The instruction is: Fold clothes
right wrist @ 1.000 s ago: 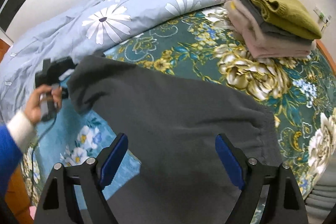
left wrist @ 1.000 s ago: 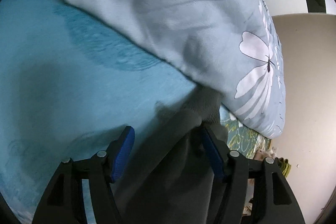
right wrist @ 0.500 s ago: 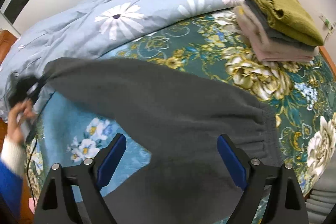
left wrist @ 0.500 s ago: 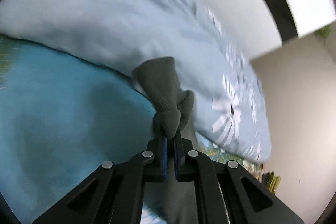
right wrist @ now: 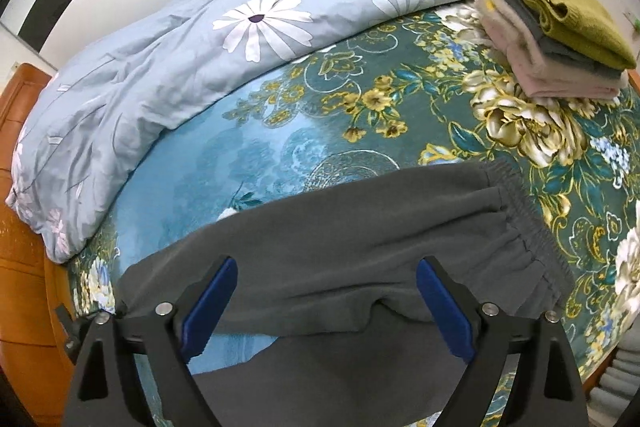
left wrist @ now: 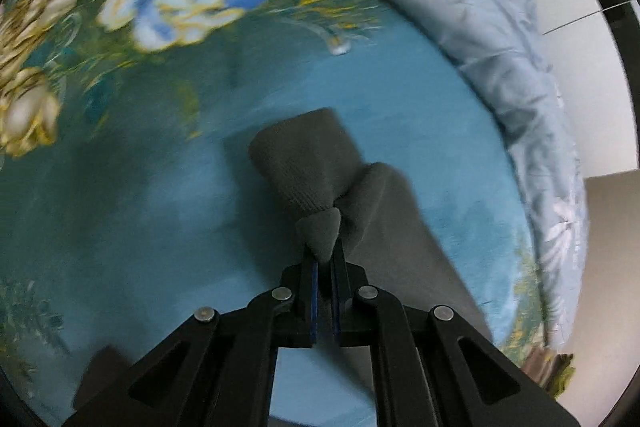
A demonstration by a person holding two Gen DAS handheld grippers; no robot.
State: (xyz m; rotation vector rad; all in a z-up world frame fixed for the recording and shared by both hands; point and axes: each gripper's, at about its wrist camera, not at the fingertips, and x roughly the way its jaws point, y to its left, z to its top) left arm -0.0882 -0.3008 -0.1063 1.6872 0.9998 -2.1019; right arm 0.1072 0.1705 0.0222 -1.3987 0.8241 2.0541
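The grey trousers [right wrist: 360, 239] are lying across the near part of the bed [right wrist: 360, 131], waistband to the right, one layer folded over another. A ribbed cuff [left wrist: 308, 163] of the trousers is being pinched between the pressed-together fingers of the left gripper [left wrist: 324, 267], above the blue sheet [left wrist: 160, 219]. The right gripper [right wrist: 324, 307] is being held over the trousers with its fingers spread wide, nothing being gripped between them. A floral duvet [right wrist: 192, 35] is lying bunched along the far side, and a stack of folded clothes [right wrist: 556, 27] is sitting on the far right corner.
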